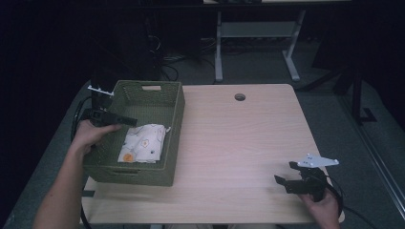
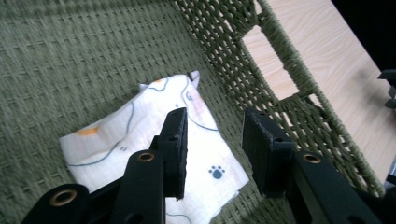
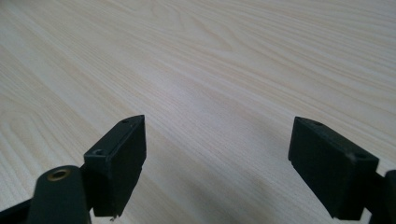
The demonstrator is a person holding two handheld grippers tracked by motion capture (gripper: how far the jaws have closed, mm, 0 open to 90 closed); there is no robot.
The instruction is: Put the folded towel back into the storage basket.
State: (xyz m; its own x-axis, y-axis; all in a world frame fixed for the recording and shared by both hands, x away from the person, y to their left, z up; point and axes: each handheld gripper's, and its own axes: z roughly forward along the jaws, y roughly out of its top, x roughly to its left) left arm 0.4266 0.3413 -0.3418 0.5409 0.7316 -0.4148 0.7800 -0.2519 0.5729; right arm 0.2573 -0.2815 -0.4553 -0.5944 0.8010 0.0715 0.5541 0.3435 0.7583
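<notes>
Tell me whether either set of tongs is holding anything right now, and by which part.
Nothing is held. The left tongs hang open above the folded white printed cloth in the green woven basket; the right tongs are open over bare table.

basket (image 1: 172, 114): rough woven fibre | cloth (image 1: 142, 143): soft printed fabric | table (image 1: 239, 143): smooth matt wood

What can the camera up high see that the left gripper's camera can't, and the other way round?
The high view takes in the whole table, the person's hands, the right gripper open at the near right corner, and a round hole in the tabletop. The left gripper view brings out the cloth's little blue paw print and the left gripper's parted black fingers. Both show the green woven basket with the folded cloth lying inside.
</notes>
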